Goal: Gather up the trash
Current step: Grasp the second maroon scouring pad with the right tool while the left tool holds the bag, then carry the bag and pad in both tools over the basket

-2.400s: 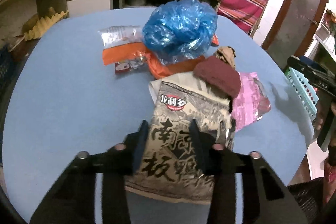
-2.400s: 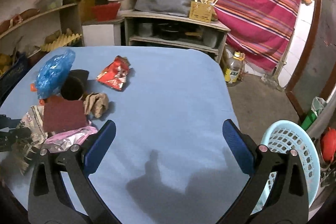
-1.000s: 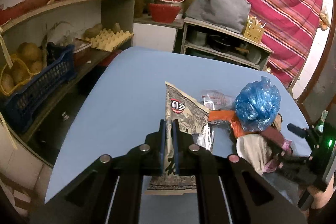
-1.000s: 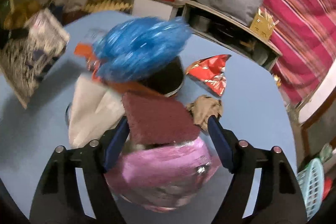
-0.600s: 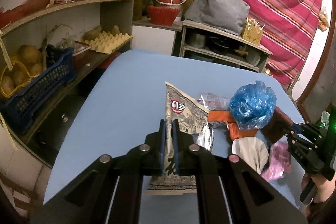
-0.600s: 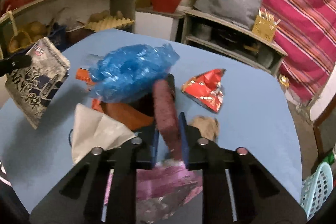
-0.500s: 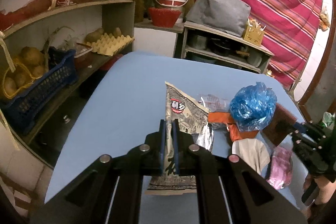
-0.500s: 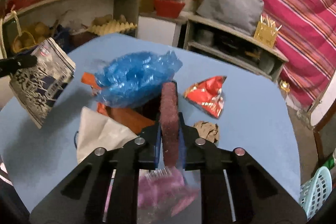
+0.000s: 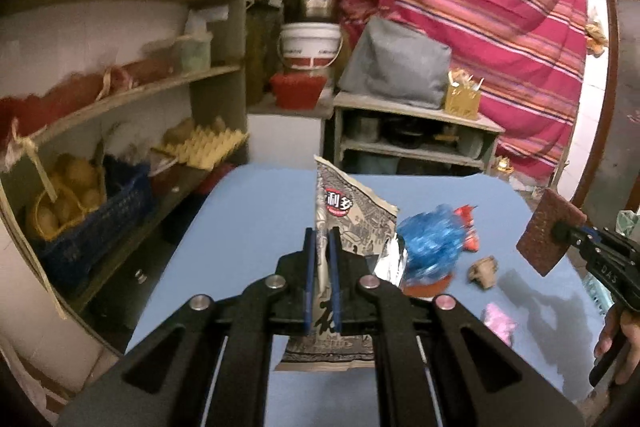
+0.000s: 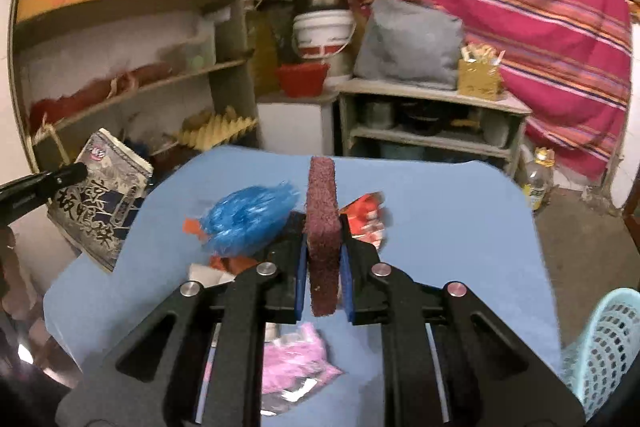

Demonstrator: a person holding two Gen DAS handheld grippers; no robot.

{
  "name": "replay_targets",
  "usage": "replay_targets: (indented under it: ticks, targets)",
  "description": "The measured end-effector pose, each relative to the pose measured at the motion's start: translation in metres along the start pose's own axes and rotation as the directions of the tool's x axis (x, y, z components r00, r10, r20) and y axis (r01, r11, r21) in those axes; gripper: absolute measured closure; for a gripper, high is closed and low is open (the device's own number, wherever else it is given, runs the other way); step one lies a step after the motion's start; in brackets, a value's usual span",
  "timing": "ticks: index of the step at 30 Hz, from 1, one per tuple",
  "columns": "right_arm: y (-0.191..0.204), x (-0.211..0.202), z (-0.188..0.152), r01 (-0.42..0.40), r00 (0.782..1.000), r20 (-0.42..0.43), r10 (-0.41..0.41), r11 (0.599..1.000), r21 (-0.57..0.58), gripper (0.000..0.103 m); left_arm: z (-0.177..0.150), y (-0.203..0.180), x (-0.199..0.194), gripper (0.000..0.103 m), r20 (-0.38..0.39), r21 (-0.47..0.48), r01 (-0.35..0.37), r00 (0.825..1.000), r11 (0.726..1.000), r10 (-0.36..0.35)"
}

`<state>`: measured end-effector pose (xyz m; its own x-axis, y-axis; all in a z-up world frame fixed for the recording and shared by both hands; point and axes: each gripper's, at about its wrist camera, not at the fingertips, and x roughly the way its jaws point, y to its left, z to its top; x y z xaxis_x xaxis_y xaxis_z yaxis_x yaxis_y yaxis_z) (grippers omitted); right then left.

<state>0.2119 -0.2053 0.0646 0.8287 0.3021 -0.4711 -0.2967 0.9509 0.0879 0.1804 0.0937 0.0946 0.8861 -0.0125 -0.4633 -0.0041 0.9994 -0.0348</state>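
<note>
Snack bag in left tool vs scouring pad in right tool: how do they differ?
The snack bag is a thin, printed grey-and-black foil pouch; the scouring pad is a thick, plain maroon fibrous slab. The bag looks larger and hangs below the left tool; the pad looks smaller and stands stiffly on edge in the right tool. Both are pinched between shut blue pads and held up off the blue table.

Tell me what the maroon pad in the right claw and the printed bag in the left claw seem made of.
Maroon pad: coarse, fuzzy fibre, matte, probably a scouring pad. Printed bag: thin printed film or paper, crinkled; a shiny silver lining shows, so likely foil-lined.
</note>
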Motion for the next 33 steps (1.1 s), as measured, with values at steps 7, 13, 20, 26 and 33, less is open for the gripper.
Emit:
replay_targets:
  ticks: [7, 13, 20, 26, 33]
  targets:
    - [-0.058, -0.032, -0.001, 0.100, 0.995, 0.017, -0.102, 0.993, 0.065, 0.088, 0.015, -0.050, -0.004, 0.096, 0.017, 0.034, 0.044, 0.999, 0.998, -0.045]
    - [-0.111, -0.069, -0.011, 0.207, 0.977, 0.029, -0.212, 0.972, 0.112, 0.088, 0.023, -0.105, 0.001, 0.096, 0.015, 0.066, 0.104, 0.994, 0.992, -0.105]
    - [-0.179, -0.114, -0.033, 0.310, 0.948, 0.012, -0.319, 0.927, 0.212, 0.088, 0.025, -0.178, 0.005, 0.096, -0.004, 0.097, 0.219, 0.976, 0.971, -0.220]
    - [-0.226, -0.147, -0.054, 0.413, 0.905, -0.007, -0.426, 0.873, 0.261, 0.088, 0.022, -0.249, 0.013, 0.096, -0.027, 0.153, 0.305, 0.952, 0.940, -0.305]
    - [-0.267, -0.182, -0.076, 0.468, 0.873, -0.028, -0.488, 0.818, 0.335, 0.088, 0.012, -0.323, 0.024, 0.096, -0.062, 0.190, 0.393, 0.919, 0.900, -0.388]
